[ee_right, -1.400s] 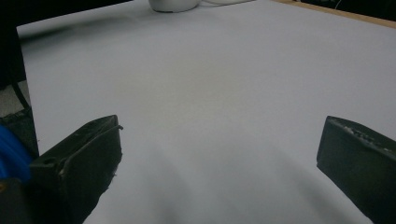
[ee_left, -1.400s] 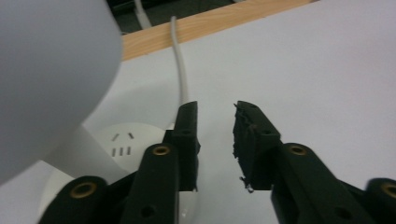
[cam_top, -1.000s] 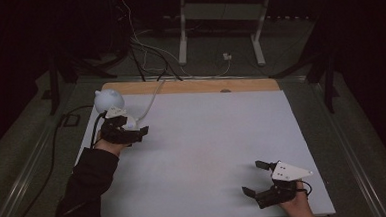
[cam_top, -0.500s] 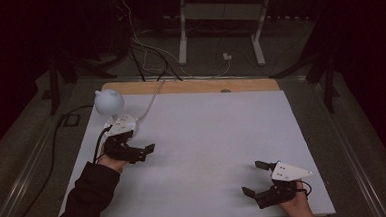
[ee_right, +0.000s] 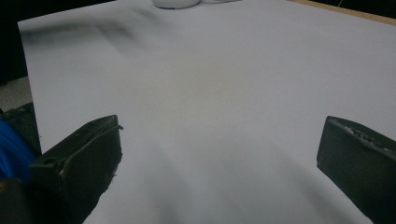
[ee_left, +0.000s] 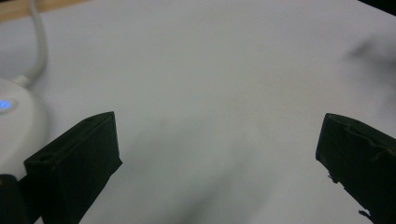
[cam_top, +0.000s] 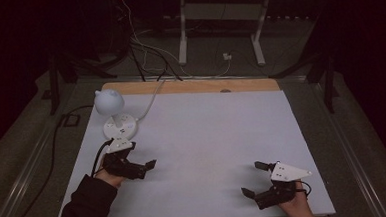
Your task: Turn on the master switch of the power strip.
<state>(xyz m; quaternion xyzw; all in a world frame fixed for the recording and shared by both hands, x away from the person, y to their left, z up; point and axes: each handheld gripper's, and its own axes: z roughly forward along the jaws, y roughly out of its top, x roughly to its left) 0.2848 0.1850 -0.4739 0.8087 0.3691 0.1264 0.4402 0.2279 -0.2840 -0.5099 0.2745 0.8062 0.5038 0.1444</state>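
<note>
From the high view I have a white table [cam_top: 207, 138] with a bare wood strip along its far edge. My left gripper [cam_top: 143, 167] sits at about 8 o'clock on the sheet, jaws spread wide and holding nothing. Just beyond it, at 10 o'clock, stands a small white lamp [cam_top: 113, 112] with a round head on a round base, near the left edge, and its white cord [cam_top: 150, 98] runs off over the far edge. My right gripper [cam_top: 254, 178] is at 5 o'clock, close to the near edge, jaws wide apart and empty. Between the two grippers, and out to the far and right edges, the sheet is open white surface.

In the left gripper view, the two black jaws stand far apart at the bottom corners with bare white table between them. The lamp base [ee_left: 16, 121] sits at 9 o'clock, touching or just behind the left jaw, I cannot tell which, a blue light glowing on it, and the cord climbs to 11 o'clock.

In the right gripper view, the jaws are again wide, with nothing between them. The table's left edge runs from 9 to 11 o'clock, the wood strip [ee_right: 350, 11] crosses 1 o'clock, and the lamp base peeks in at 12.
</note>
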